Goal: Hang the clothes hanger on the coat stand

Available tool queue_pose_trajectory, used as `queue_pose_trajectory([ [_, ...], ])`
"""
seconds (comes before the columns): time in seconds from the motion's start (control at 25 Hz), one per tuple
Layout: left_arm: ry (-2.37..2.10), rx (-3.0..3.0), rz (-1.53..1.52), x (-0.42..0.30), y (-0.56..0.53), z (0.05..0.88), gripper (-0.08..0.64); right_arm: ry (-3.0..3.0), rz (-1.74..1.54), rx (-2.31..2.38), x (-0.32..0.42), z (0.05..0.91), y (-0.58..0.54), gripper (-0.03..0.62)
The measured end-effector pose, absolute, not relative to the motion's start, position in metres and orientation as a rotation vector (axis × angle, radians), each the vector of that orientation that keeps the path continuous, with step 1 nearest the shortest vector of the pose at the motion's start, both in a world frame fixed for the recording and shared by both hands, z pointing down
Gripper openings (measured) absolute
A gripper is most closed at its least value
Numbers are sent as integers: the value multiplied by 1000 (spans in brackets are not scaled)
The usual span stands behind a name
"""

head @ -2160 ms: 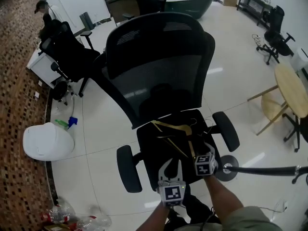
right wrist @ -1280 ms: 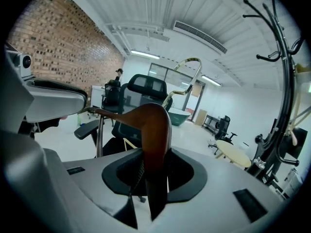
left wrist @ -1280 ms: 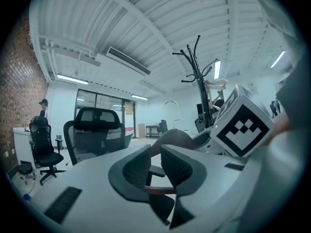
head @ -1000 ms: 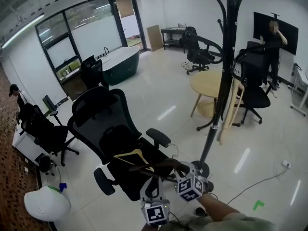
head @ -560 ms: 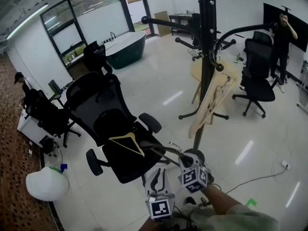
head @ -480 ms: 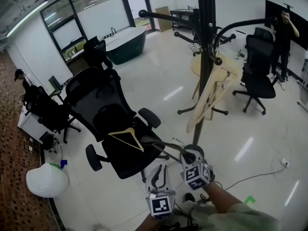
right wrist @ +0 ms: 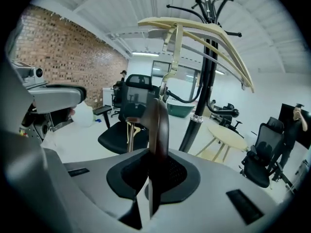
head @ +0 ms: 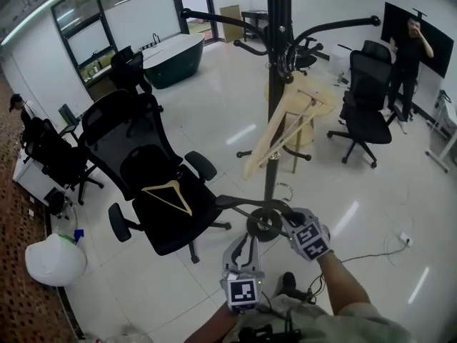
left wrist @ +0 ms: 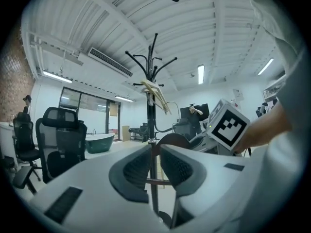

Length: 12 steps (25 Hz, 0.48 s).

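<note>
Clamped in right gripper (head: 284,211) fingers: dark clothes hanger (head: 246,204), close before coat stand (head: 275,84) pole, below its arms, not hung; pale hanger (head: 275,131) on one arm; left gripper (left wrist: 154,149) fingers a narrow slit apart, empty

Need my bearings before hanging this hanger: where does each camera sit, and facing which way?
Head view: on the person's head, looking down at the coat stand, left gripper, right gripper, forearms.
Left gripper view: rides that gripper, looking past open jaws at the stand; right gripper's cube beside.
Right gripper view: rides that gripper, jaws shut on the dark hanger, facing the chair and pale hanger.
Shared: the coat stand, in all three.
</note>
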<state>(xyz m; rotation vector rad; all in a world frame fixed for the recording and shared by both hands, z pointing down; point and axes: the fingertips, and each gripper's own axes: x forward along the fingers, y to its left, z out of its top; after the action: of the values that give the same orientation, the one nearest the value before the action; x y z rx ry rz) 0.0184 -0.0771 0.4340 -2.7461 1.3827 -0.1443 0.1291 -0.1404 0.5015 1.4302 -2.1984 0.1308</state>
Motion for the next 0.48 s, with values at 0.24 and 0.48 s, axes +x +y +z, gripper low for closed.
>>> queue_pose_trajectory([
  [0.24, 1491, -2644, -146, 127, -88, 444, 69, -2300, 171, 1309, 247, 520, -157, 31],
  [0.48, 1651, -2588, -114, 221, -110, 444, 69, -2395, 196, 1033, 316, 538, -185, 31],
])
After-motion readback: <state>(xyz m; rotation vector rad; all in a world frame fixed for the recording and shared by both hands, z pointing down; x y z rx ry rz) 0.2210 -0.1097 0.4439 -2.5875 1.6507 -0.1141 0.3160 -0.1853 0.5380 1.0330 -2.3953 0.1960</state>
